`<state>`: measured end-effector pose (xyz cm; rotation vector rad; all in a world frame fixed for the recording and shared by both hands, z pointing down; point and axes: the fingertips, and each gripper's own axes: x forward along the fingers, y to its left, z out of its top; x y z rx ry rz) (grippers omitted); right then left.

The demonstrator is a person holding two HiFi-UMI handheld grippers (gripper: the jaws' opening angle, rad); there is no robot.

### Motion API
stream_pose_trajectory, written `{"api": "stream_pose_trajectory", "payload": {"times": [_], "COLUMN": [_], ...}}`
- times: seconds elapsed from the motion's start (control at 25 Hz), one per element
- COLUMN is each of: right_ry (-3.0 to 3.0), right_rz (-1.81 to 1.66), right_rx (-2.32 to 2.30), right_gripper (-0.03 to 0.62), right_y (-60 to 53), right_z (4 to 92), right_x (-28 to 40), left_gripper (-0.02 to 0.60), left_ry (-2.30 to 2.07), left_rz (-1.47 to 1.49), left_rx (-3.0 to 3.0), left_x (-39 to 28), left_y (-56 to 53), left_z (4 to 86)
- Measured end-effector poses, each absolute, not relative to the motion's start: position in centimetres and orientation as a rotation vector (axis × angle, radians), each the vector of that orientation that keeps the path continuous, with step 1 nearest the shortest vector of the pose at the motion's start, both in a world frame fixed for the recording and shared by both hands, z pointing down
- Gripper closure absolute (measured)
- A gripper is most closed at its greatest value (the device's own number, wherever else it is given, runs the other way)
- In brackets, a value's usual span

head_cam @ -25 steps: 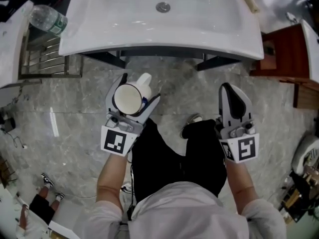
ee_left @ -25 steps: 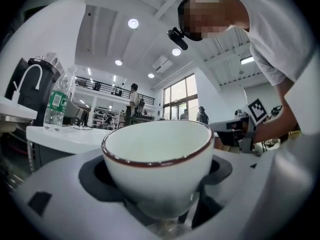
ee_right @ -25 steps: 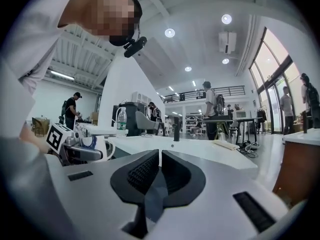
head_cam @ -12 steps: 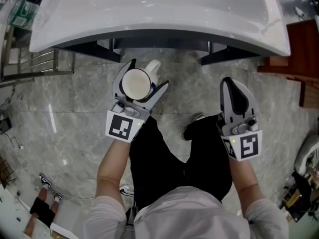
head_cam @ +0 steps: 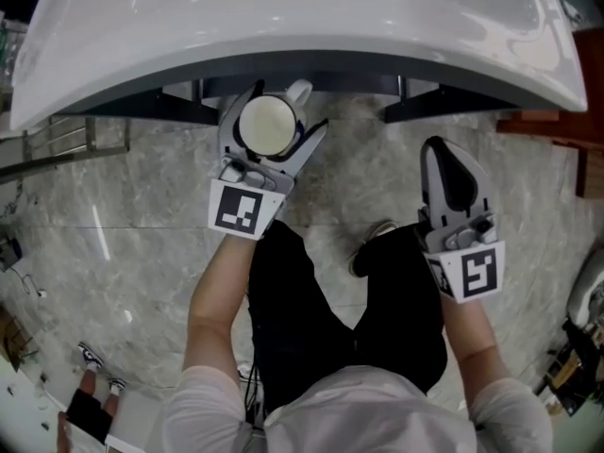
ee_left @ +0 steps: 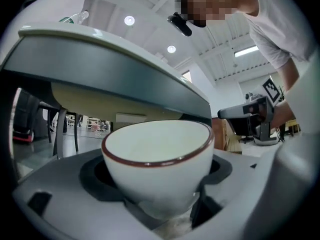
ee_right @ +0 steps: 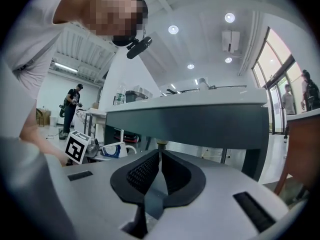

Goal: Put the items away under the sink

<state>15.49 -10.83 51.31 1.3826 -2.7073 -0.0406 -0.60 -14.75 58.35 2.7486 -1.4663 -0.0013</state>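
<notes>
My left gripper [head_cam: 274,125] is shut on a white mug [head_cam: 268,124] with a brown rim, held upright just below the front edge of the white sink [head_cam: 283,36]. The mug [ee_left: 160,161] fills the left gripper view, its handle pointing away toward the sink. Under the sink run dark frame bars [head_cam: 406,109]. My right gripper [head_cam: 448,173] hangs shut and empty to the right, over the floor. In the right gripper view its jaws [ee_right: 159,171] meet with nothing between them, and the sink's underside [ee_right: 190,119] lies ahead.
A grey marbled floor [head_cam: 123,234] lies below. A metal rack [head_cam: 57,140] stands at the left of the sink and a reddish wooden cabinet [head_cam: 557,125] at the right. The person's dark trousers and shoe [head_cam: 373,239] are between the grippers.
My left gripper has carried the mug forward, from clear of the sink to just beneath its front edge. The right gripper has kept its place, still shut.
</notes>
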Motion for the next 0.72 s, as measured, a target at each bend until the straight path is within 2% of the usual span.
{"api": "stream_pose_trajectory", "payload": {"times": [0.72], "right_ry": [-2.669], "right_rz": [-0.032], "right_rx": [1.443], "right_gripper": [0.553], "right_y": [-16.5], "right_z": [59.4], "right_x": [15.2], "left_gripper": [0.175], "left_ry": [-1.6], "left_rz": [0.229], "left_rx": [2.746], "left_x": [0.7], "left_y": [-25.6], "left_z": [66.0]}}
